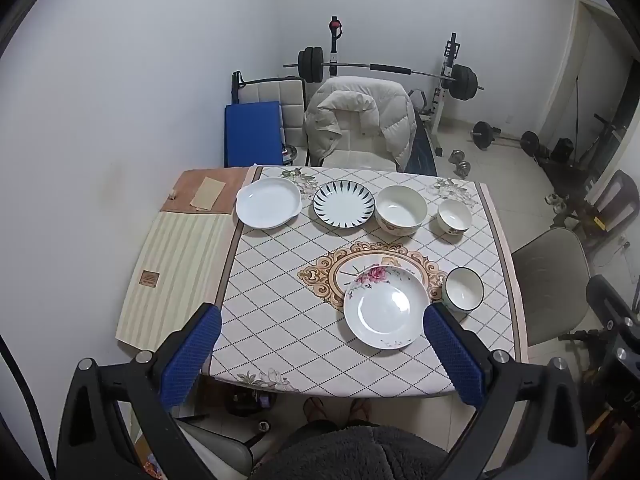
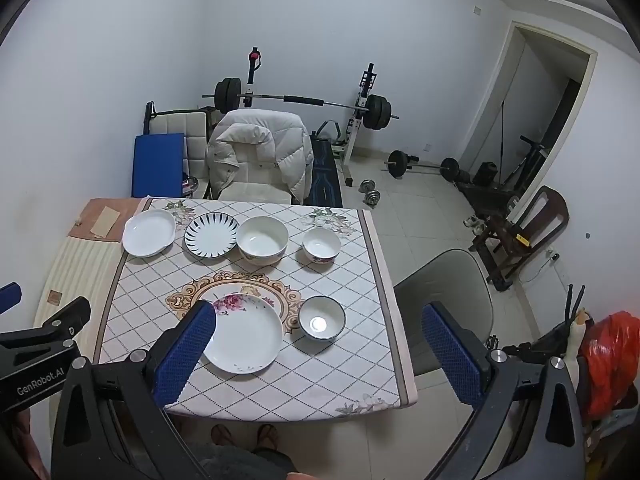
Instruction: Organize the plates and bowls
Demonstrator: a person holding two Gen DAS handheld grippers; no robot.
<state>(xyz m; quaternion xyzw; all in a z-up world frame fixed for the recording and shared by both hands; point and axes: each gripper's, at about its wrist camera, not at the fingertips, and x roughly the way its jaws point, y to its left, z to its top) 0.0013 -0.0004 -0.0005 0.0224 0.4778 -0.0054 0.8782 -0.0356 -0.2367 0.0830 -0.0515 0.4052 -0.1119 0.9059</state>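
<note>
Left wrist view: both the left gripper (image 1: 322, 336) and right gripper (image 2: 320, 334) are held spread and empty. Low and centre-right, a glazed white floral ceramic plate (image 1: 386, 307) is judged rigid, slippery, breakable, best pinched at its rim.

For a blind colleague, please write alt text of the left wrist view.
Open left claw above a table with six dishes: floral plate and dark-rimmed bowl near; white plate, striped plate, two bowls behind.
</note>
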